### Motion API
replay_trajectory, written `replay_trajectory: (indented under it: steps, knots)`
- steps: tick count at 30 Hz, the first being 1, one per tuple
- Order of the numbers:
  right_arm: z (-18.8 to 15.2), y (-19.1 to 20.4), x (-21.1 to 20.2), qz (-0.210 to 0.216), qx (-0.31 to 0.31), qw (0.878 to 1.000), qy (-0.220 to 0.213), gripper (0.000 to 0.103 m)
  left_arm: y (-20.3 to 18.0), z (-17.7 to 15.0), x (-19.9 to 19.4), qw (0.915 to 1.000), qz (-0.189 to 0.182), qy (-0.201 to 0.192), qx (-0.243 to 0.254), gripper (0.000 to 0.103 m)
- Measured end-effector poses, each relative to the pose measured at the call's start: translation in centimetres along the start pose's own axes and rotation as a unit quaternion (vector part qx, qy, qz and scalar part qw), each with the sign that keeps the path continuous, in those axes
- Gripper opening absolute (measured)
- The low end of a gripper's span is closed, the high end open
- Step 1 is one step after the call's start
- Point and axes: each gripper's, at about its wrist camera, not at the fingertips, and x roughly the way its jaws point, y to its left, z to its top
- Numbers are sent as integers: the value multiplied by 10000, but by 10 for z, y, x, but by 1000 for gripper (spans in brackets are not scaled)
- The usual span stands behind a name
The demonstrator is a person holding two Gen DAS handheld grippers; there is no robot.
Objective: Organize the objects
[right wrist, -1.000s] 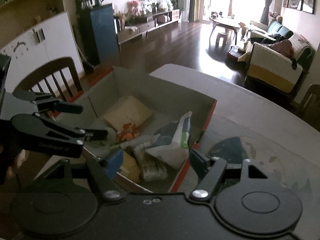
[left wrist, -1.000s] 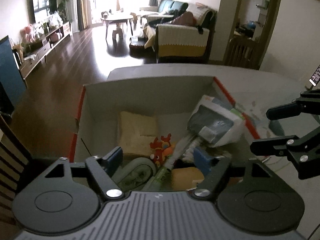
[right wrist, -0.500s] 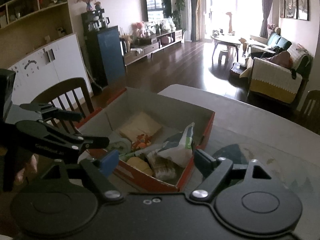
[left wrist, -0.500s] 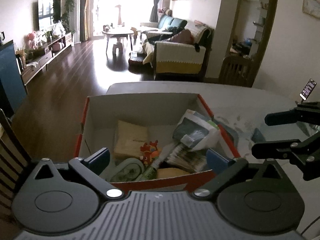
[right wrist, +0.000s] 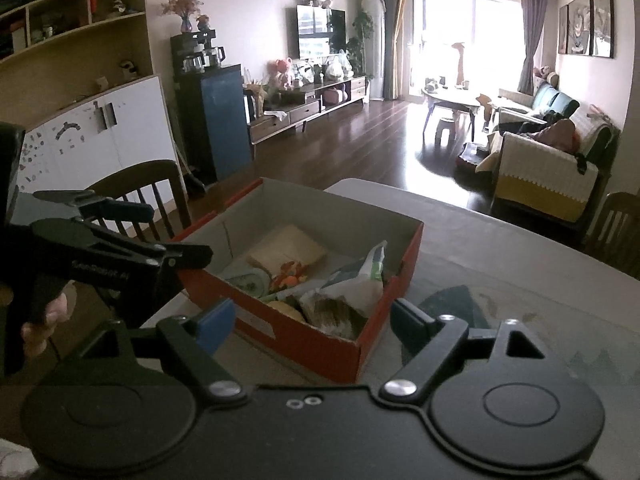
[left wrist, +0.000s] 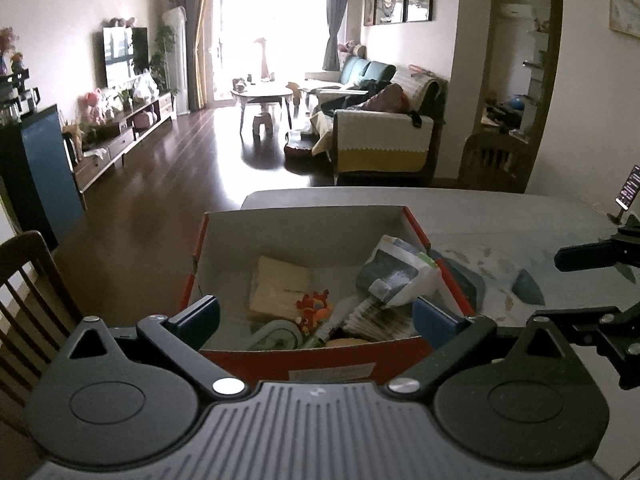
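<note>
A red cardboard box (left wrist: 332,356) with a grey inside stands on the table. It holds a flat yellow packet (left wrist: 280,288), a small orange-red toy (left wrist: 314,306), a white and grey bag (left wrist: 400,276) leaning on the right wall, and a pale green round item (left wrist: 280,334). My left gripper (left wrist: 316,316) is open just short of the box's near wall, holding nothing. My right gripper (right wrist: 312,320) is open too, at the box's near corner (right wrist: 356,360). From the right wrist view the left gripper (right wrist: 168,234) hangs over the box's left end.
The grey table (left wrist: 500,216) runs to the right, with dark patches (left wrist: 524,286) on its cover. A phone on a stand (left wrist: 628,192) sits at the far right edge. A wooden chair (right wrist: 132,188) stands beside the box. A hand (right wrist: 48,316) holds the left gripper.
Both grippers have drawn back and up from the box, so its near wall now shows in front of the fingers. The box contents have not moved.
</note>
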Motion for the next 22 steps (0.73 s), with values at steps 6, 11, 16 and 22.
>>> replay_trajectory:
  steps: [6,11,16,22]
  knots:
    - [-7,-1,-5,38,152,9999,-27,85,-10,-4,-8,9996,127,-105,208,103]
    - [-16,-3,-8,6,256,9997,26,85,-15,-9,-7,9993,242,-109,271,103]
    - [-24,-5,-8,-107,313,9994,85,85,-19,-13,-6,9994,195,-66,274,103]
    - [-29,-9,-10,-133,401,9990,114,85,-24,-17,-5,9996,128,-20,268,103]
